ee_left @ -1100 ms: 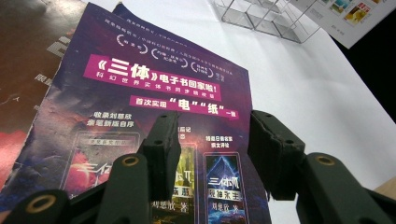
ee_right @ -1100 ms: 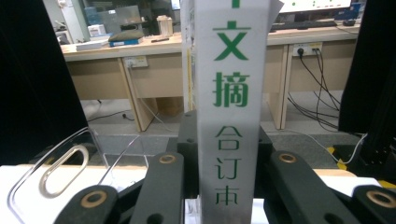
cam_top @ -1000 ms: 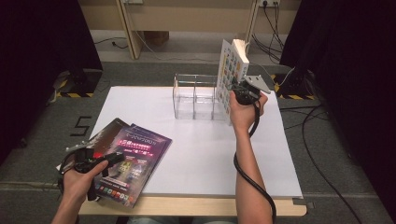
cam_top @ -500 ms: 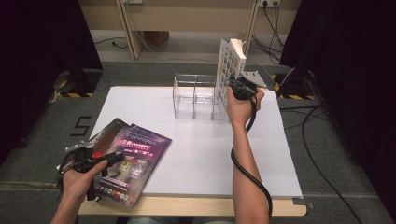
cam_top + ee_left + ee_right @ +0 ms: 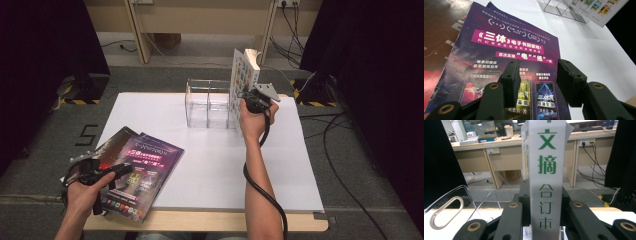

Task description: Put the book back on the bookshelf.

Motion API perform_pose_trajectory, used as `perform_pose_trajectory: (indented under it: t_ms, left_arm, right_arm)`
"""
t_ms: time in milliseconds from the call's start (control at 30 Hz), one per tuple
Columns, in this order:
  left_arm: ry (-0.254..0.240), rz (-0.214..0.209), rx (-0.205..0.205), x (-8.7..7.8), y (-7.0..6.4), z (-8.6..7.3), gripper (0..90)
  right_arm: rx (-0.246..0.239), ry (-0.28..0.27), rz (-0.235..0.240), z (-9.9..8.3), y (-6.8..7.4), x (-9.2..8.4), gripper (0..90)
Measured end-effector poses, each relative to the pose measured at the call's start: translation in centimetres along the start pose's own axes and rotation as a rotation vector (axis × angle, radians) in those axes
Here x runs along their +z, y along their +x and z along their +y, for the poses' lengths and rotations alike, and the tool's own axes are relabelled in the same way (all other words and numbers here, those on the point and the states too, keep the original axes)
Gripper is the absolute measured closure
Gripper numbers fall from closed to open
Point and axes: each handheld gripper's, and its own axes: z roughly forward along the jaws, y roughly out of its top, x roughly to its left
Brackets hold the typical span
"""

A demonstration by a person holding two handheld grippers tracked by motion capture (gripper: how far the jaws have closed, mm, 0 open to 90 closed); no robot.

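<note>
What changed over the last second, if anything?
Very little. The right gripper holds the upright book by its spine at the right end of the clear rack; the book has edged slightly toward the rack. The left gripper stayed put, jaws open over the purple magazine. Rack and magazines have not moved.
</note>
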Motion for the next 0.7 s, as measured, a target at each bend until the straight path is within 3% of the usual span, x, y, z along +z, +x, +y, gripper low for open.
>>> perform_pose_trajectory:
  t_ms: [500, 700]
  left_arm:
    - [0.007, -0.003, 0.010, 0.2, -0.4, -0.1, 52.9]
    - [0.009, -0.006, 0.014, 0.4, -0.6, -0.2, 52.9]
  right_arm:
    - [-0.037, 0.027, -0.018, -2.4, -0.9, -2.1, 73.2]
    - [-0.058, 0.052, -0.002, -2.3, -1.5, -3.1, 70.4]
